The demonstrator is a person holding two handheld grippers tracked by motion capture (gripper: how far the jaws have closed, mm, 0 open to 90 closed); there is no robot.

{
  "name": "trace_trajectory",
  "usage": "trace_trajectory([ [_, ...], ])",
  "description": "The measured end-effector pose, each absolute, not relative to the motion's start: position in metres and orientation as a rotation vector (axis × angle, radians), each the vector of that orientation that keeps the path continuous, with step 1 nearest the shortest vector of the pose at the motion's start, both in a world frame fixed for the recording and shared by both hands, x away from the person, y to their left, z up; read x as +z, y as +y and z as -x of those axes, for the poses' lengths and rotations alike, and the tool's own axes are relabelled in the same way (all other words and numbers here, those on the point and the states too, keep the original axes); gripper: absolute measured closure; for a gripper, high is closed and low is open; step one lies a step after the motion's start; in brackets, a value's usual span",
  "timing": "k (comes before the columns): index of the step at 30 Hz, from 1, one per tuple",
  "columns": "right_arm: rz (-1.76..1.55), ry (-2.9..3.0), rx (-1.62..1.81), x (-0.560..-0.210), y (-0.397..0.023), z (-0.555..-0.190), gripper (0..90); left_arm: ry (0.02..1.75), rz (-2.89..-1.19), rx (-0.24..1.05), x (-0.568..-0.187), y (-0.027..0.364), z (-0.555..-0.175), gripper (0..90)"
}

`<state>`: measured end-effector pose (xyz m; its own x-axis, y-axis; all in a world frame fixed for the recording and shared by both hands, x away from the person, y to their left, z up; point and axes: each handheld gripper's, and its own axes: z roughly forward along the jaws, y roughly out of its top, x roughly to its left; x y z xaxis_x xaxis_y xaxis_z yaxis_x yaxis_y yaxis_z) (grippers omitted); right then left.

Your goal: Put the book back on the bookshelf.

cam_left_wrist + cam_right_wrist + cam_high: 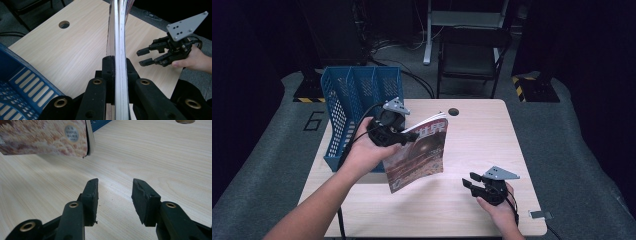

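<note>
Dark floor and black curtains ring my table (472,150), a pale wood top with a round cable hole (453,111) near its far edge. At the far left corner stands a blue rack (357,100), its slots open toward me.

My left gripper (409,137) is clenched on a magazine (419,155), pinching it near its top edge. In the left gripper view the jaws press flat on both sides of the page stack (119,50), which runs straight away from the camera. I see the magazine up off the table, hanging tilted with its red cover toward me, just right of the rack and above the middle-left of the top. In the right gripper view its lower corner (50,137) floats clear of the wood, with a shadow beneath.

My right gripper (471,182) sits low at the near right of the table, well apart from the magazine. Its jaws stand parted with nothing between them, only bare wood ahead. The left gripper view shows that same gripper (145,57) with its grey plate (187,25) on top, held in my hand (197,60).
</note>
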<state>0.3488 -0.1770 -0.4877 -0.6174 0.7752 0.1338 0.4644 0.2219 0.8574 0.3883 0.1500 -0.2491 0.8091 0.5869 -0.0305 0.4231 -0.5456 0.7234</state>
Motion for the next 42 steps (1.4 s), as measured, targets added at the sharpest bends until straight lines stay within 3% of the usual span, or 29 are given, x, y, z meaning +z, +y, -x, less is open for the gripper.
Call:
trace_trajectory([
  [19,-1.137,2.186,1.340,-0.488,-0.179,-0.349,56.4,0.749,-2.217,0.331,-0.192,0.161,-0.390,84.2],
  [42,-1.151,2.183,1.334,-0.490,-0.178,-0.349,56.2,0.893,-2.132,0.393,-0.174,0.212,-0.398,84.2],
])
